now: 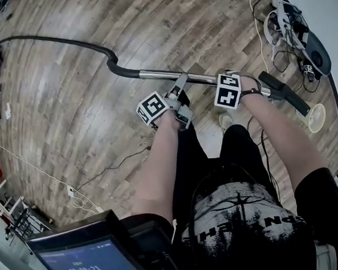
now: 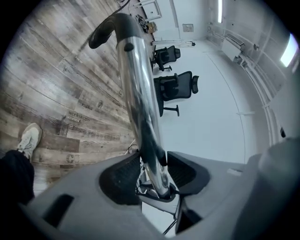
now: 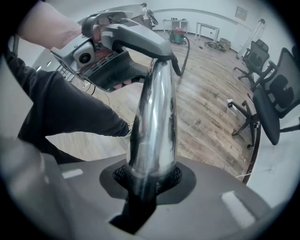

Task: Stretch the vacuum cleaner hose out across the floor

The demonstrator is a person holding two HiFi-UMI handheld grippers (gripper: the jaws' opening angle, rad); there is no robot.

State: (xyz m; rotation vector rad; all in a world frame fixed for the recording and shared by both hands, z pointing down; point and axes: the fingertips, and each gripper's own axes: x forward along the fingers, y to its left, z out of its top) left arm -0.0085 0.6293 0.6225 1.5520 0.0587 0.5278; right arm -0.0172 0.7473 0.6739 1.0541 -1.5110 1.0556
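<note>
Fingers [image 3: 176, 174] of the right gripper [image 3: 150, 177] are clenched on the chrome wand [image 3: 152, 112], which I hold above the wooden floor [image 1: 71, 120]. The left gripper [image 2: 154, 165] is released: its pads [image 2: 119, 174] stand apart, with the wand between them and a gap showing on one side.

Step in hand, as I judge it: laying out the wand end. The black hose [image 1: 55, 44] already runs in a long, shallow curve from the handle bend [image 1: 116, 63] away to the left edge of the head view.

The next move calls for:
1. Clearing the left jaws off the wand.
2. Setting the wand down in line with the hose.
3. Releasing the right grip only once the wand rests on the floor.

Only the head view shows the hose's full run. Only the left gripper view shows the pad gap. The right gripper view alone shows what looks like the vacuum unit [image 3: 178, 35] far down the room.
</note>
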